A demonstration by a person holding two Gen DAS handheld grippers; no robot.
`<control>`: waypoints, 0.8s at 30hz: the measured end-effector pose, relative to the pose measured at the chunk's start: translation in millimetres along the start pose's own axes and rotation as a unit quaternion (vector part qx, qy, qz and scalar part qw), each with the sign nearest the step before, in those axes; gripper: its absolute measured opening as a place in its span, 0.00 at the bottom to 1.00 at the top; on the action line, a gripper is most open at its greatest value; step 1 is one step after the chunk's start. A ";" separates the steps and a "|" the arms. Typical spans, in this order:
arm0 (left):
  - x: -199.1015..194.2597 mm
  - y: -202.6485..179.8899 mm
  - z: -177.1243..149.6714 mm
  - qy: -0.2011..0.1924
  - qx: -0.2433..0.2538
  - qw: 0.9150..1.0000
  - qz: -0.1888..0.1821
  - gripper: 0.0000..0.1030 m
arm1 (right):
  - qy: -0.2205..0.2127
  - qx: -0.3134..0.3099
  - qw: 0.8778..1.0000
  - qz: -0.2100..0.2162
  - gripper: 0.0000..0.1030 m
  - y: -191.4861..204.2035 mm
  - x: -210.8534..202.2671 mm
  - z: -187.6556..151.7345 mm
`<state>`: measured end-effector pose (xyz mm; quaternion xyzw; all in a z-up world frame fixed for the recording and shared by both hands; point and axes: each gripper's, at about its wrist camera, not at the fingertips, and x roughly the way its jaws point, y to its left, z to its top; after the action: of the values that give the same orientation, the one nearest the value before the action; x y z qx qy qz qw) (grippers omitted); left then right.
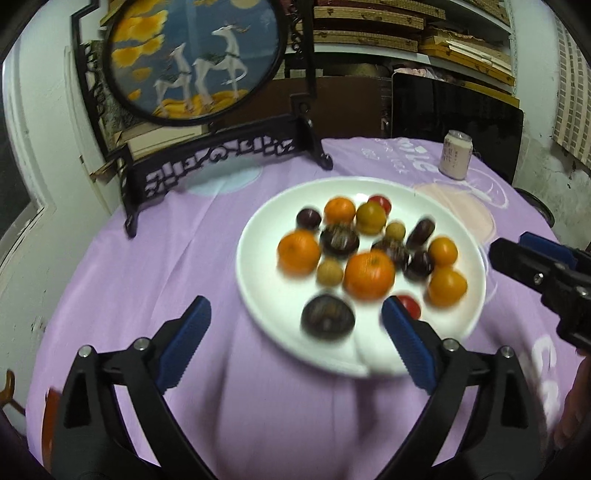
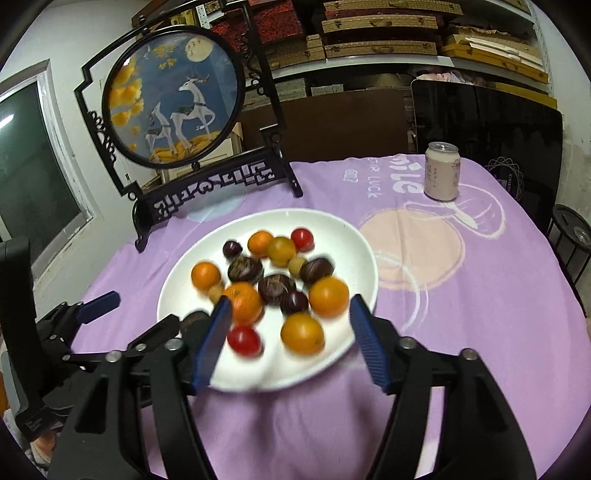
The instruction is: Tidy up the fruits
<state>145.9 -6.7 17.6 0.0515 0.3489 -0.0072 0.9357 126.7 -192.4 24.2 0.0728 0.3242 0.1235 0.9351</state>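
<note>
A white plate (image 1: pixel 258 295) on the purple tablecloth holds several mixed fruits: oranges (image 1: pixel 368 274), dark chestnuts (image 1: pixel 327 316), red cherry tomatoes (image 1: pixel 409 305) and small tan longans (image 1: pixel 328 272). My left gripper (image 1: pixel 295 332) is open and empty, over the plate's near left rim. The plate shows in the right wrist view (image 2: pixel 177 288) with an orange (image 2: pixel 302 333) and a tomato (image 2: pixel 243 340) nearest. My right gripper (image 2: pixel 290 332) is open and empty, over the plate's near edge. The right gripper shows at the right in the left wrist view (image 1: pixel 546 273).
A black-framed round deer screen (image 1: pixel 195 59) stands at the table's back left. A pink drink can (image 1: pixel 456 154) stands at the back right. A dark chair back (image 1: pixel 458 110) is behind the table. Shelves of wooden boxes (image 2: pixel 376 33) line the wall.
</note>
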 end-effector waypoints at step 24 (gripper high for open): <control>-42.8 4.7 -40.4 0.010 -0.017 1.000 -0.010 0.98 | -0.022 -0.070 0.992 -0.107 0.99 16.0 -45.2 -61.7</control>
<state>87.5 1.2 15.7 0.0320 0.3587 -0.0096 0.9329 50.9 -186.2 6.1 -0.0249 0.3003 0.0438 0.9525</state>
